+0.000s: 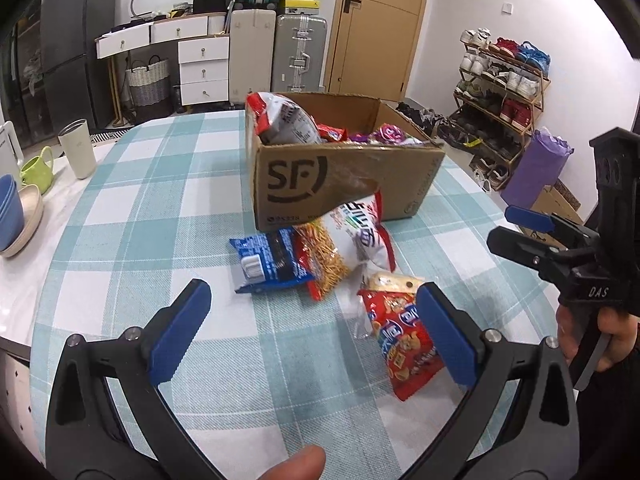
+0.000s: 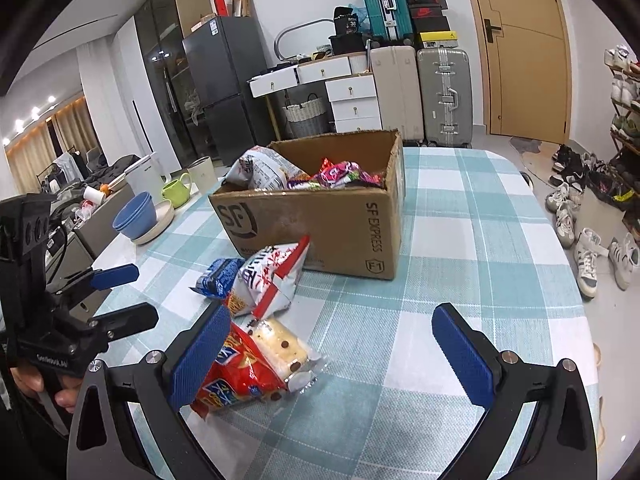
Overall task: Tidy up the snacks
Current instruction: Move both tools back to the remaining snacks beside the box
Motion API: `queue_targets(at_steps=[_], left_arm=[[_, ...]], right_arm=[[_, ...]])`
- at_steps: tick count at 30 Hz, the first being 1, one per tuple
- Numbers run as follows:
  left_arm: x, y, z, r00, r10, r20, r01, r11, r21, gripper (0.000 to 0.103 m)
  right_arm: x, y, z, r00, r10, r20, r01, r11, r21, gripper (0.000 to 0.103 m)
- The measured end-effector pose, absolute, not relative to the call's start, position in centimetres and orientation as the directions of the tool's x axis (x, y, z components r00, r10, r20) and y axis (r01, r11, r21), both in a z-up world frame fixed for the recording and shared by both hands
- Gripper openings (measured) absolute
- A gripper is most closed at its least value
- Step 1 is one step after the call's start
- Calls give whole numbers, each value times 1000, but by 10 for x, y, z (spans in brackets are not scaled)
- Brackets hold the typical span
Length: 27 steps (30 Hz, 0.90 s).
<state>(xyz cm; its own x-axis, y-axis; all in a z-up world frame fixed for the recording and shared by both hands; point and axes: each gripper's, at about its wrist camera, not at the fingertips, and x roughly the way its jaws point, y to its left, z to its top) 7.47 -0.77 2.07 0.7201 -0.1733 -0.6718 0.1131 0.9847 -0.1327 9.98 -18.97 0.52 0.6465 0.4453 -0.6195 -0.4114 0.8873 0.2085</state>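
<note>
The job looked partly done: the open SF cardboard box (image 1: 344, 184) already held several crinkly foil packets, one large red-and-white bag (image 1: 282, 120) leaning up at its near corner. Four snacks lay loose on the checked cloth of the surface (image 1: 160, 200), all just in front of the box: a blue wrapped packet (image 1: 268, 264), a red-and-white bag of thin sticks (image 1: 344, 244) resting against the box's front wall, a clear-wrapped pale cake (image 2: 280, 348), and a glossy red biscuit bag (image 1: 404, 340) nearest the cameras (partly lying over the cake). By my judgement those four were left to go in. The left hand-held gripper (image 1: 316, 336) hovered spread wide and empty before them; the right hand-held gripper (image 2: 336, 356) was likewise spread, holding nothing.
</note>
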Motion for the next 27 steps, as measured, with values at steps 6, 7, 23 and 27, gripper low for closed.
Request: queue_targets(at_steps=[6,7,23,27], left_arm=[[69,-21,10,700,-202,-685,143,979,-142,102],[69,-23,9,695,-209,-688,151,978,-144,102],[65,-43,5,674,-263,-690,215,964,-157,102],[64,-42,7,675,-275,-685,221,961,-169,102]], right_arm=[[97,-195,-5,642,439,-629,-402,891,211,102],[97,-196,-6,642,438,-630,-399,892,213,102],[97,-203,-16,638,432,-637,-379,897,229,102],[98,-205,-18,639,432,-636,-376,897,231,102]])
